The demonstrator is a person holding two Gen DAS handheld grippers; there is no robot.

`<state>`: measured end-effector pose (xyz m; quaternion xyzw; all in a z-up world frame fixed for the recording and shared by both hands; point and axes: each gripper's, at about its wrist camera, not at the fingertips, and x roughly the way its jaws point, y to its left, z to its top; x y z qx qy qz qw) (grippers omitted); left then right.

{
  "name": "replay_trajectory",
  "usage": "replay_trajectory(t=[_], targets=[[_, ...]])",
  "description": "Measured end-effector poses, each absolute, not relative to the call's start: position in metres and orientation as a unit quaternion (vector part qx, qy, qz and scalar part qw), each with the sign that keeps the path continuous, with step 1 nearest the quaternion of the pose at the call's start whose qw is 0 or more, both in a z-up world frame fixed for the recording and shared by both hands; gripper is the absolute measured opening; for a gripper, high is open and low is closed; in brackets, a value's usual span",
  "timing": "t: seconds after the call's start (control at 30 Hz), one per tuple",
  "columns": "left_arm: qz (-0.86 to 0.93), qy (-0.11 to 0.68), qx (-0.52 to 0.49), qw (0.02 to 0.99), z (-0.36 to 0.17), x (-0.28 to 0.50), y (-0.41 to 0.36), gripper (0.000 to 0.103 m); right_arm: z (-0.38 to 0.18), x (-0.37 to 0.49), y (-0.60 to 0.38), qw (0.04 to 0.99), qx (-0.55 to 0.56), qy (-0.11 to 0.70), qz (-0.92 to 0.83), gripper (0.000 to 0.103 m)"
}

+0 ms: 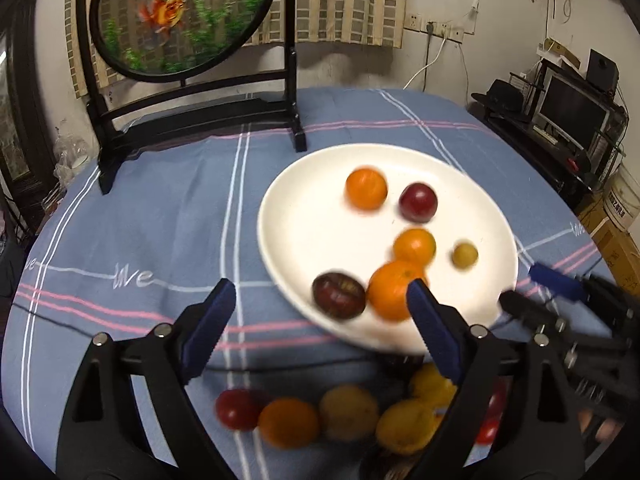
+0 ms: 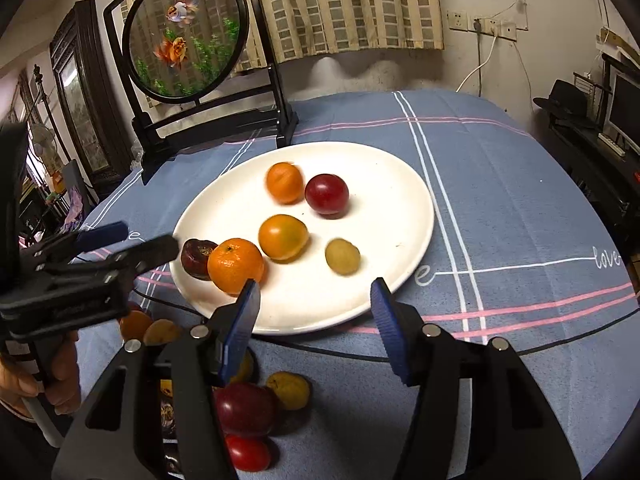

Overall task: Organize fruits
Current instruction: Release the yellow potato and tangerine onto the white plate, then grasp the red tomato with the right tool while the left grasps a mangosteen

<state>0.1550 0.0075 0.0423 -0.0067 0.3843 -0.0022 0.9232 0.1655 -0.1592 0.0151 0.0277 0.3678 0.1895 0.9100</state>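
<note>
Six fruits sit gathered on the white plate [image 2: 400,184] at the middle of the blue checked tablecloth [image 2: 500,200]: three oranges [image 2: 235,266], a red plum [image 2: 327,193], a dark wrinkled fruit [image 2: 197,253] at the plate's near-left rim and a small yellow-green one [image 2: 342,256]. More fruits [image 2: 244,408] lie loose by the table's near edge, apparently awaiting transfer. Both the left gripper [image 1: 320,316] and right gripper [image 2: 316,320] hover released and empty.
</note>
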Motion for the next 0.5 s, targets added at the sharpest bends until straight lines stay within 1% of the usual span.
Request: replay_trajectory(t=[0.17,0.3,0.5], targets=[[-0.001,0.387,-0.014,0.922,0.039,0.132,0.024,0.094,0.015,0.158,-0.161,0.895,0.026,0.391,0.212,0.058],[-0.003,0.402,-0.029,0.915,0.031,0.121,0.034,0.094,0.010,0.153,-0.160,0.881,0.014,0.417,0.222,0.058],[-0.004,0.425,-0.017,0.905,0.022,0.111,0.033,0.094,0.012,0.132,-0.157,0.871,-0.034,0.430,0.233,0.058]])
